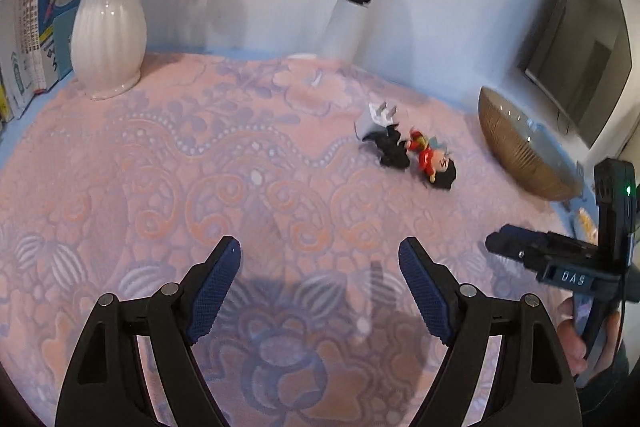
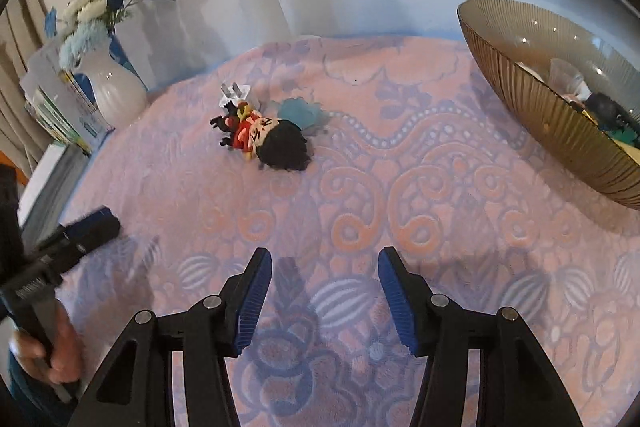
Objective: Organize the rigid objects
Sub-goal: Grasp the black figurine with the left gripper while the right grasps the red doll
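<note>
Figurine [image 2: 266,139] on patterned cloth [image 2: 400,187], untouched

Ahead of your left tool [image 1: 320,291] the patterned bench [image 1: 200,167] lies bare up to the small figurine [image 1: 434,161]. The ribbed bowl [image 2: 552,99] blocks your right tool's [image 2: 325,301] far right; the white vase [image 1: 108,23] stands far left.

Soft embossed cloth [image 2: 440,155] covers the counter; glossy ribbed vase [image 1: 106,27], shiny ribbed glass bowl [image 2: 532,107], matt plastic figure [image 2: 276,139].
</note>
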The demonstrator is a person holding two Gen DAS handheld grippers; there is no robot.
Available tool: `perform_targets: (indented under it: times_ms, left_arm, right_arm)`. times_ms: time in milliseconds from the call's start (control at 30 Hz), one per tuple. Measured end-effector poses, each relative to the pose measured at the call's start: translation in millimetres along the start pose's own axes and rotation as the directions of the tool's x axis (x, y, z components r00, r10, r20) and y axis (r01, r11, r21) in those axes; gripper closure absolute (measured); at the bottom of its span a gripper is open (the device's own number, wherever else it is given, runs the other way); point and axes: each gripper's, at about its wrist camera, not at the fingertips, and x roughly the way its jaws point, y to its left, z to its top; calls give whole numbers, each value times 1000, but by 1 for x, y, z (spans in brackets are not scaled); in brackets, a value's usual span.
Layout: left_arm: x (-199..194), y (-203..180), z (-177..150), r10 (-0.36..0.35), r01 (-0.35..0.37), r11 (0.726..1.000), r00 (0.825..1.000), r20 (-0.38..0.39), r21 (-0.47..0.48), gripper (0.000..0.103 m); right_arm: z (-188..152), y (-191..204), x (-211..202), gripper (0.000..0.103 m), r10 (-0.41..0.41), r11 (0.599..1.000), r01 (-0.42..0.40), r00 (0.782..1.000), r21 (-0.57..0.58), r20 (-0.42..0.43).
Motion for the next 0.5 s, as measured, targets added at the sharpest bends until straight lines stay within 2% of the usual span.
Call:
perform_targets:
  times_ms: [233,500]
  left_arm:
    - [7,-9,-1,-3,4,999,1000,-26,39,23]
    - [13,-17,-3,92,-86,993,992,-84,80,23]
  right_arm:
    - [-2,6,3,47,-57,998,58,998,-37,19]
    - [-1,8,3,45,-72,996,72,997,-48,0]
